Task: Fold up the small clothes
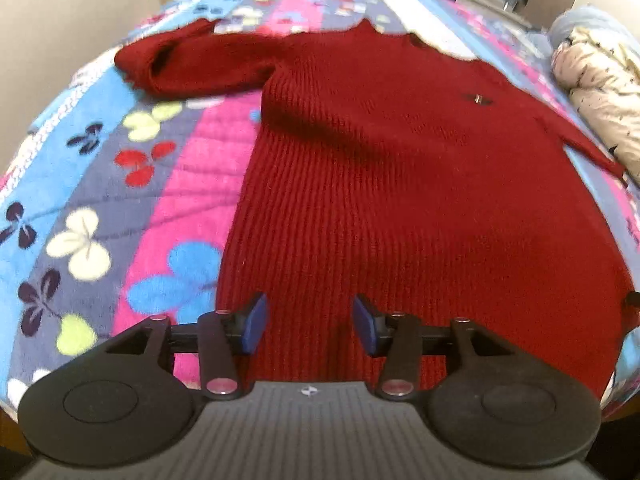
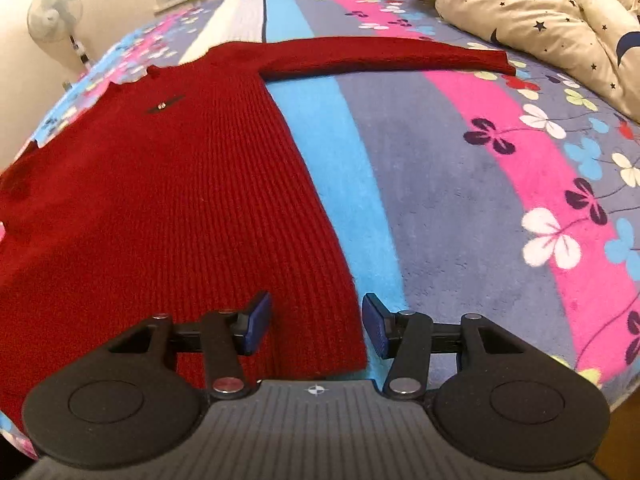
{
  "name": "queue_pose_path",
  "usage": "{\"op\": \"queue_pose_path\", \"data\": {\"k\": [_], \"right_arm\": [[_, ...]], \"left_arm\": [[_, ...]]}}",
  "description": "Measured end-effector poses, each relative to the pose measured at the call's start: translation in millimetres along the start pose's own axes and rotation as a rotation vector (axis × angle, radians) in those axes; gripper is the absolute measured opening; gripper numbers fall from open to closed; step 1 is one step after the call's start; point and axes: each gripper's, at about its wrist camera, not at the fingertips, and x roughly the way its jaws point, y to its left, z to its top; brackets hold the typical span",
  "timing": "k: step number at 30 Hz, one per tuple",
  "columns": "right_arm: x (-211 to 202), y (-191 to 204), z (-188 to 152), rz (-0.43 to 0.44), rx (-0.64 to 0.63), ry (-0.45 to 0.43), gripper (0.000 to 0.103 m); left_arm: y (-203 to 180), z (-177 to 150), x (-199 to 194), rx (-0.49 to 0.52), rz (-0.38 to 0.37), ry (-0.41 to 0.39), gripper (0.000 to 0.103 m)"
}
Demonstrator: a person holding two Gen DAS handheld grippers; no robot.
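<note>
A dark red ribbed knit sweater (image 1: 400,184) lies flat, front up, on a bed, with a small dark badge on its chest (image 1: 476,99). In the left wrist view its left sleeve (image 1: 192,64) is bent and bunched at the far left. In the right wrist view the sweater (image 2: 168,208) has its other sleeve (image 2: 384,56) stretched straight to the right. My left gripper (image 1: 310,322) is open above the sweater's lower left hem, holding nothing. My right gripper (image 2: 316,322) is open over the lower right hem corner, holding nothing.
The bed cover (image 2: 460,200) is striped blue, pink and grey with clover flowers. A beige star-print quilt (image 2: 540,20) is heaped at the far right; it also shows in the left wrist view (image 1: 600,92). A white fan (image 2: 54,12) stands by the far left wall.
</note>
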Motion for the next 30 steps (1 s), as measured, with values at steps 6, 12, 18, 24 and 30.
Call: {"op": "queue_pose_path", "data": {"k": [6,12,18,24,30], "right_arm": [[2.4,0.6,-2.3,-0.024,-0.012,0.028,0.053],[-21.9,-4.3,8.6,-0.011,0.026,-0.113,0.053],[-62.2,-11.7,45.8,0.022,0.01,-0.283,0.053],[-87.6,-14.0,87.6,0.072,-0.104,-0.404,0.053],[-46.3,-5.1,96.3,0.088,-0.149,-0.381,0.024]], "left_arm": [[-7.1,-4.3,1.9,0.058,0.009,0.009,0.054],[-6.3,0.9,-11.7,0.011,-0.015,-0.061,0.056],[-5.4,7.5,-19.1,-0.013,-0.031,-0.122,0.056],[-11.9,14.6,-32.0,0.003,-0.004,-0.22,0.055],[-10.9,24.6,-38.3,0.019,0.009,-0.284,0.014]]}}
